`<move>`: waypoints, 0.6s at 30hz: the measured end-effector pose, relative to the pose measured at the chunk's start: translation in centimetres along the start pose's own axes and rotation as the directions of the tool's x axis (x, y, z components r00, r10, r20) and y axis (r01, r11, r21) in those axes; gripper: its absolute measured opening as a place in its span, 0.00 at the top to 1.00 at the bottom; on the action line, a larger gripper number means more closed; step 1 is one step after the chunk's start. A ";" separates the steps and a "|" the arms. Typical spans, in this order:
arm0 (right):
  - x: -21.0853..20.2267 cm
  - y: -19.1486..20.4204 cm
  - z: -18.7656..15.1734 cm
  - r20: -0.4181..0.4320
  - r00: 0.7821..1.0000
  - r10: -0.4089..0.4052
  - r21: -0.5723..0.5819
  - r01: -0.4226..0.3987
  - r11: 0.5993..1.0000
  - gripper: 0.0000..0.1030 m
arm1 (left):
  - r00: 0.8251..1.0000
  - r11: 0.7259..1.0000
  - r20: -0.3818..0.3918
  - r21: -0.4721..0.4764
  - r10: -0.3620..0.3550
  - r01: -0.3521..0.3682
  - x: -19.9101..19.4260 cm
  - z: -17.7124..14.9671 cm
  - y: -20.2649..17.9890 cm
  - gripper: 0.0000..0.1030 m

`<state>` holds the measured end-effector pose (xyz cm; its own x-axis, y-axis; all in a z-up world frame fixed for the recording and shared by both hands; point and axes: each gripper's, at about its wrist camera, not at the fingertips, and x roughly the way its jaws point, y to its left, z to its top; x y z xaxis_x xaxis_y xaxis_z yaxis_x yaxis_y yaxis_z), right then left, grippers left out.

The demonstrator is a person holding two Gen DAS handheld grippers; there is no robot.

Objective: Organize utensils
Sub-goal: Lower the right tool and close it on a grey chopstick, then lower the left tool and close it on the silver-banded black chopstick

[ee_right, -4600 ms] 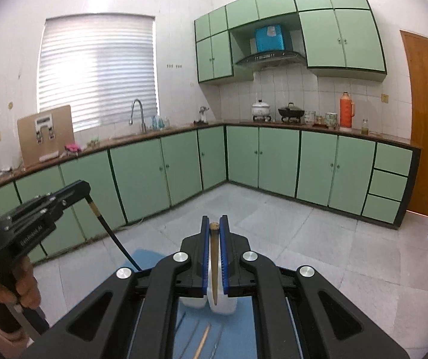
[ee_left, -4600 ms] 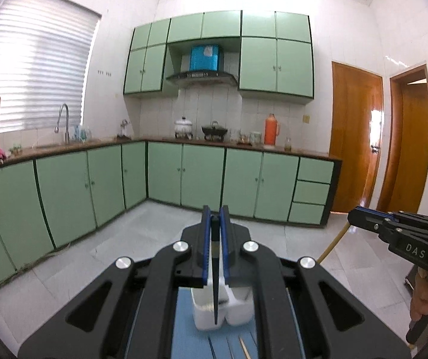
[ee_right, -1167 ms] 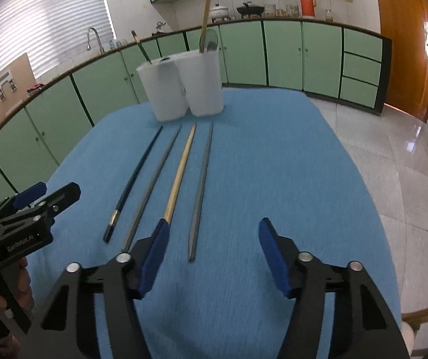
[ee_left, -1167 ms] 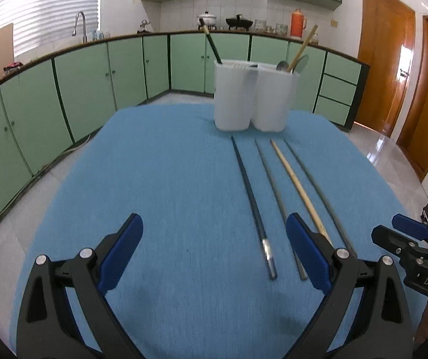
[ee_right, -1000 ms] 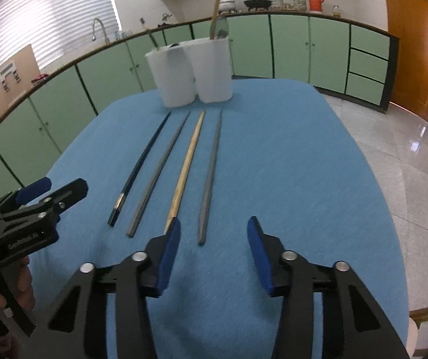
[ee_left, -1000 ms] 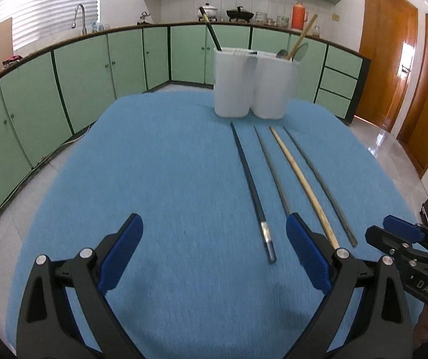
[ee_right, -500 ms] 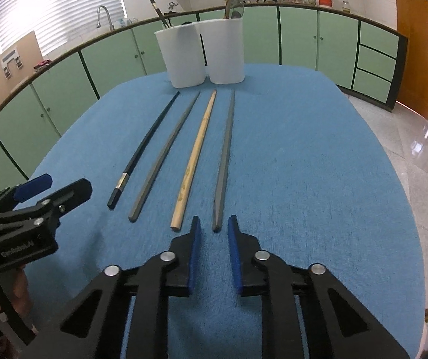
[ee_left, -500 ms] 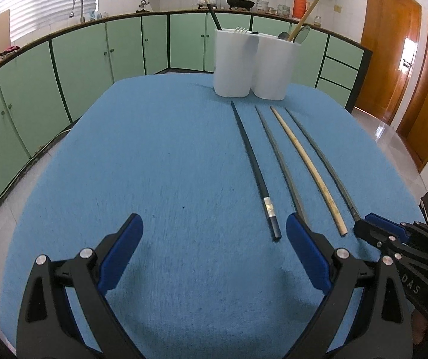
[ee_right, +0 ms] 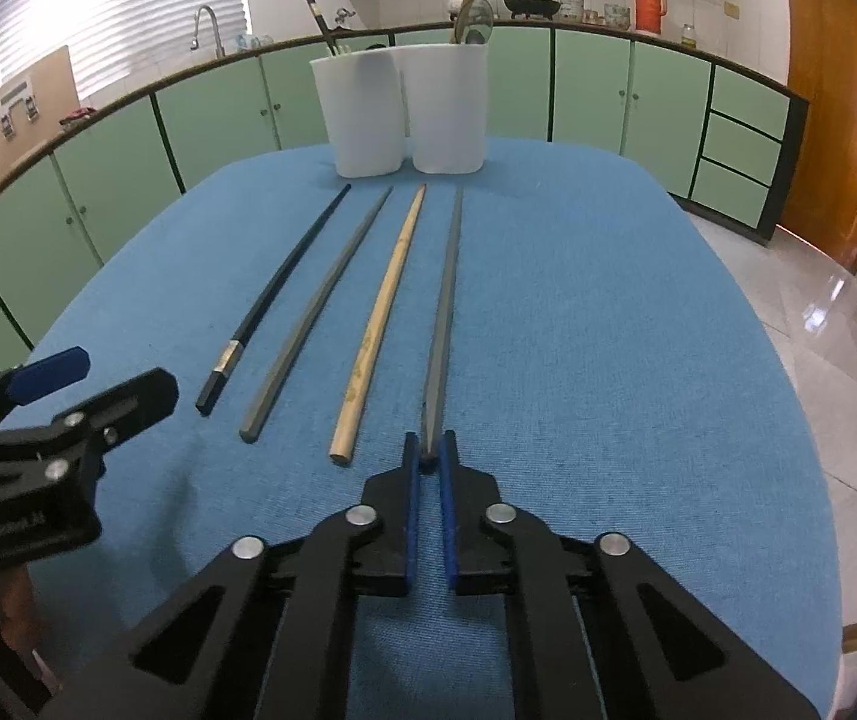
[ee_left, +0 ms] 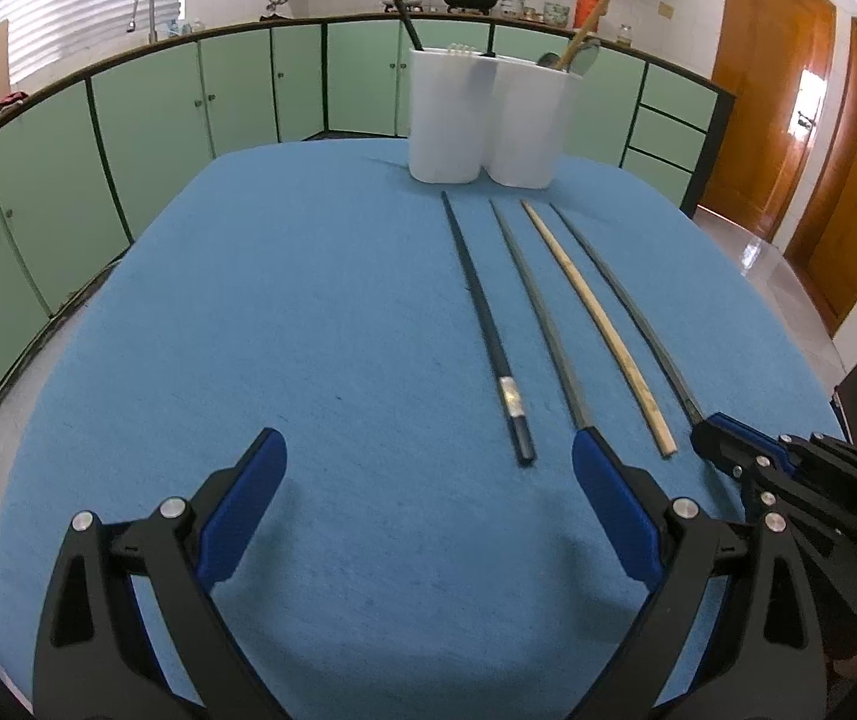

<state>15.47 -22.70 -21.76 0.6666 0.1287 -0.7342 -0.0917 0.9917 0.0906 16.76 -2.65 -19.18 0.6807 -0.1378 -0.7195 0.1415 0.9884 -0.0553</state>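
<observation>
The right gripper [ee_right: 427,457] had just squeezed shut, pinching the near end of the grey chopstick [ee_right: 444,306], farthest right of four sticks before the white holder [ee_right: 404,111]. Only the left view showed the left gripper [ee_left: 425,510] spread wide, empty.

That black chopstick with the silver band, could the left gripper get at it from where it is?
Probably yes. The left gripper stands wide open, and the black chopstick's near end lies just ahead, inside its right finger, on bare blue cloth. Nothing lies between them; the grey chopstick beside it is close, though.
</observation>
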 end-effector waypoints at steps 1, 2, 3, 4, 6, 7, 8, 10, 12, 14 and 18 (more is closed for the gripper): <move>0.0 -0.2 0.1 -0.004 1.000 -0.005 0.005 0.005 1.000 0.95 | 1.000 1.000 -0.005 -0.001 -0.007 0.007 0.1 0.0 -0.2 0.14; -0.1 -0.4 0.2 -0.008 1.000 -0.016 0.009 0.016 1.000 0.95 | 1.000 1.000 -0.011 -0.001 -0.011 0.011 0.2 0.0 -0.2 0.21; -0.2 -0.6 0.3 -0.008 1.000 -0.023 0.010 0.023 1.000 0.95 | 0.999 1.000 -0.025 0.001 -0.020 0.020 0.4 0.0 -0.4 0.24; -0.3 -0.9 0.4 -0.007 1.000 -0.027 0.015 0.027 1.000 0.95 | 0.999 1.000 -0.036 -0.001 -0.027 0.027 0.7 -0.1 -0.5 0.24; -0.5 -1.6 0.5 -0.003 1.000 -0.021 0.035 0.021 0.999 0.95 | 0.999 0.999 -0.043 -0.008 -0.032 0.031 1.0 -0.1 -0.7 0.28; -0.6 -1.9 0.6 0.000 1.000 -0.017 0.045 0.017 0.999 0.95 | 0.998 0.999 -0.050 -0.009 -0.032 0.032 1.2 -0.2 -0.8 0.29; -0.7 -2.2 0.7 0.003 1.000 -0.016 0.049 0.015 0.999 0.95 | 0.998 0.999 -0.056 -0.010 -0.035 0.034 1.4 -0.2 -1.0 0.32; -0.7 -2.4 0.7 0.004 1.000 -0.014 0.049 0.014 0.999 0.95 | 0.998 1.000 -0.055 -0.007 -0.028 0.027 1.7 -0.2 -1.4 0.35; -0.6 -2.5 0.6 0.003 1.000 -0.007 0.053 0.006 0.999 0.95 | 0.998 1.000 -0.051 -0.004 -0.023 0.023 1.9 -0.1 -1.6 0.38; -0.5 -2.5 0.6 0.002 1.000 0.001 0.057 -0.001 0.998 0.95 | 0.999 1.000 -0.043 -0.005 -0.016 0.015 2.1 -0.1 -1.8 0.45; -0.4 -2.8 0.6 0.005 1.000 0.009 0.063 -0.009 0.998 0.95 | 0.999 1.000 -0.032 0.000 0.003 -0.003 2.1 -0.2 -2.2 0.60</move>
<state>15.89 -25.49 -21.35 0.6695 0.1373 -0.7300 -0.0511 0.9890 0.1391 17.75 -5.05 -20.67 0.6575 -0.1326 -0.7417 0.1396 0.9888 -0.0530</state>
